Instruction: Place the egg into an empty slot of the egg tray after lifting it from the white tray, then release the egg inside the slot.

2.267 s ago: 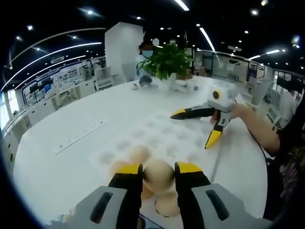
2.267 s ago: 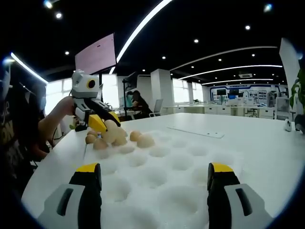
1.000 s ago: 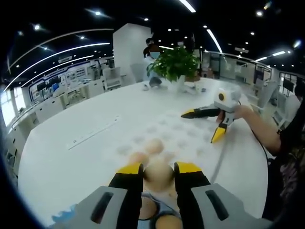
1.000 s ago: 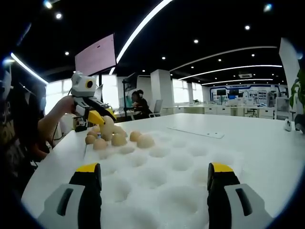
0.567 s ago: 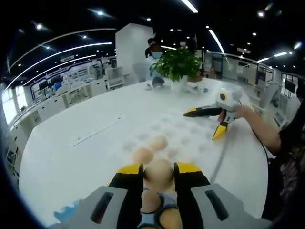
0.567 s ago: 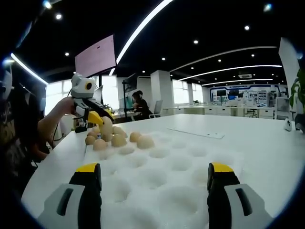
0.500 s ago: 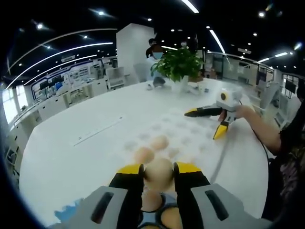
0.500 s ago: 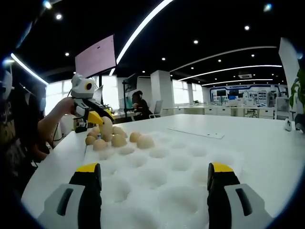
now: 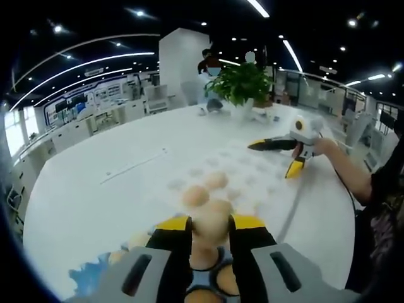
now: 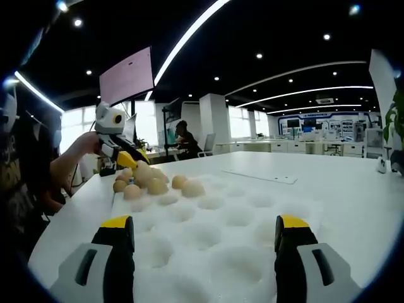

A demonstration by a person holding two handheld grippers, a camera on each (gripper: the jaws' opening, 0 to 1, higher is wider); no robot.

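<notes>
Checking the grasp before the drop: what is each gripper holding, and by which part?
The left gripper pinches an egg between its yellow jaw tips, one on each side. The right gripper is open and holds nothing.

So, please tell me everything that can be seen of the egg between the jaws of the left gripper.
The egg is light tan, smooth and matte. In the left gripper view it sits clamped between the yellow tips of the left gripper, one jaw touching each side. Its top shows above the tips. It hangs over other eggs lying below and near the white foam egg tray. In the right gripper view it is small and far.
</notes>
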